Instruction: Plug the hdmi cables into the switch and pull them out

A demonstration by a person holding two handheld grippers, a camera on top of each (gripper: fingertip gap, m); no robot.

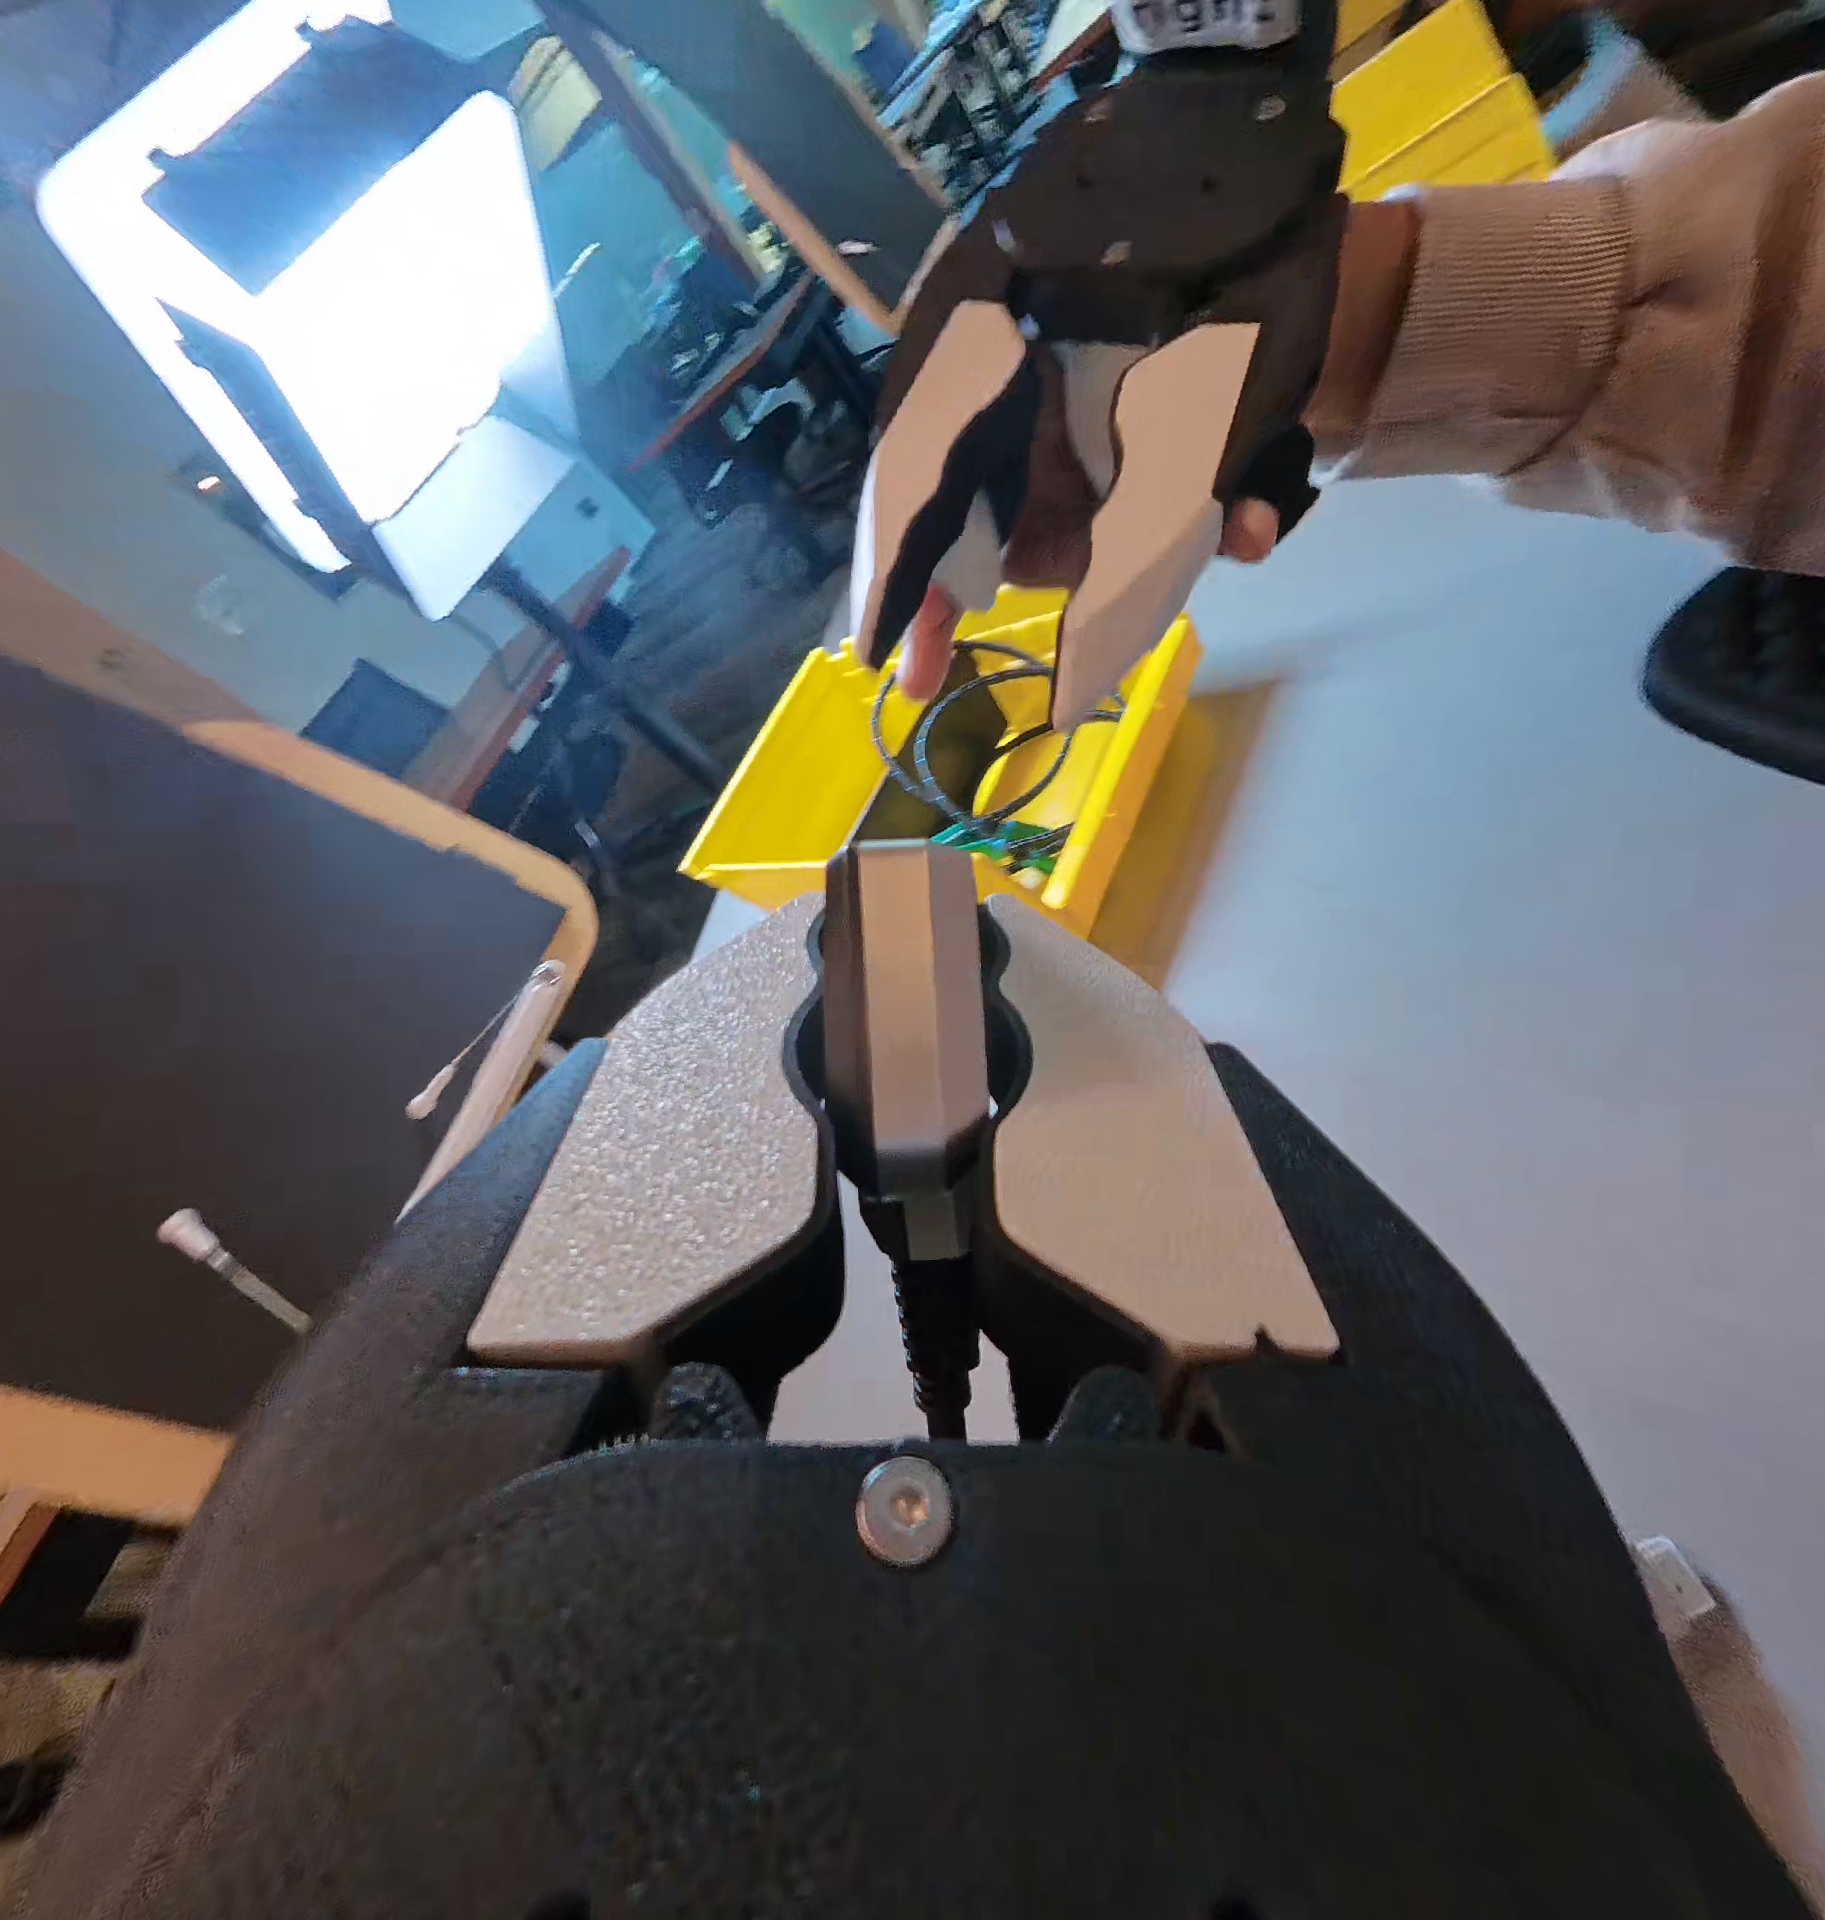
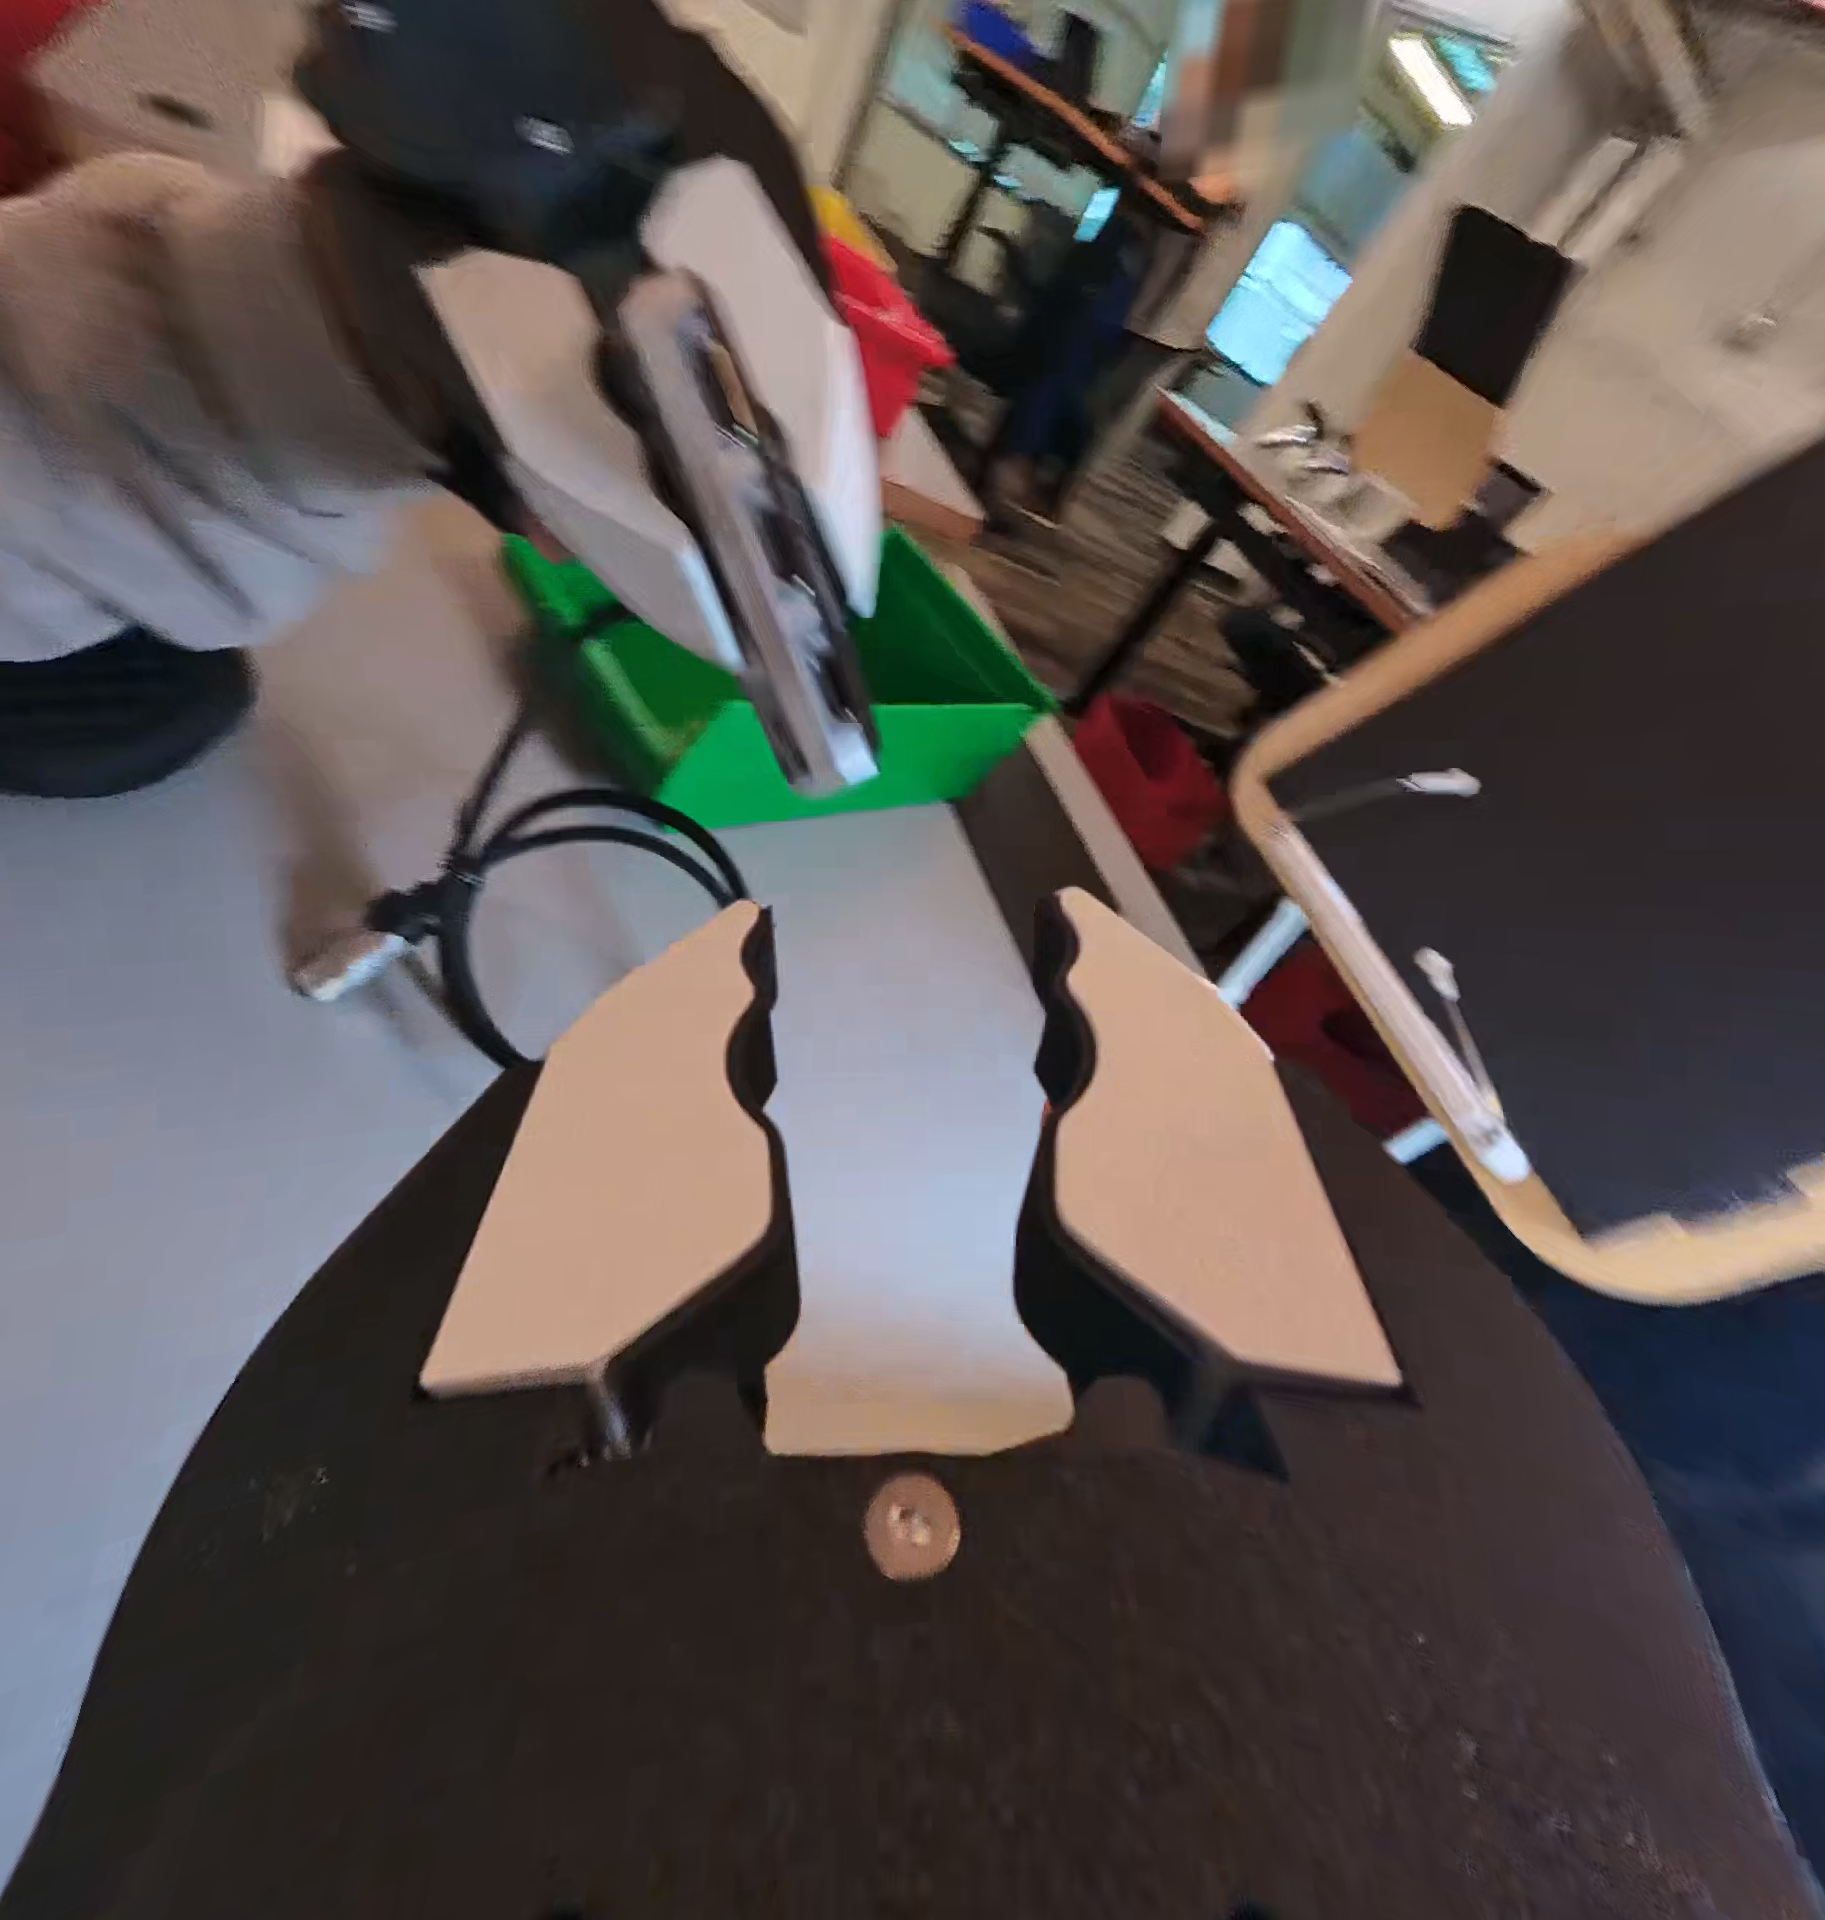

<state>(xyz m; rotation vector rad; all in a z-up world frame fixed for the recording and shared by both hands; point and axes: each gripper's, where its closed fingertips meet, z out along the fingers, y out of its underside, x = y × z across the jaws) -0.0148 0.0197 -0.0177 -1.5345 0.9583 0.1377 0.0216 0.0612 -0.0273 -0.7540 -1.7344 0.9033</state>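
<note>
While a grey metal HDMI plug with a ribbed black strain relief (image 1: 906, 1049) was clamped between the two pale textured fingers of the left claw (image 1: 906, 997), the right claw (image 2: 903, 997) was held spread apart and empty above the light grey surface (image 2: 160, 1195). In the right wrist view, the plug was seen held up off the surface. Its long axis was lined up with the claw fingers, the connector end pointed forward past the fingertips and the cable end trailed back toward the claw body. A black cable coiled in a loop (image 2: 596, 831), ending in a second silver plug (image 2: 352, 961), was laid on the surface just before an open green plastic bin (image 2: 949, 665). An open yellow plastic bin holding coiled wire (image 1: 804, 769) was seen beyond the held plug in the left wrist view. No switch could be made out in either view, so how far the plugging and pulling had gone could not be judged; this plug, at least, was not seated in anything.
</note>
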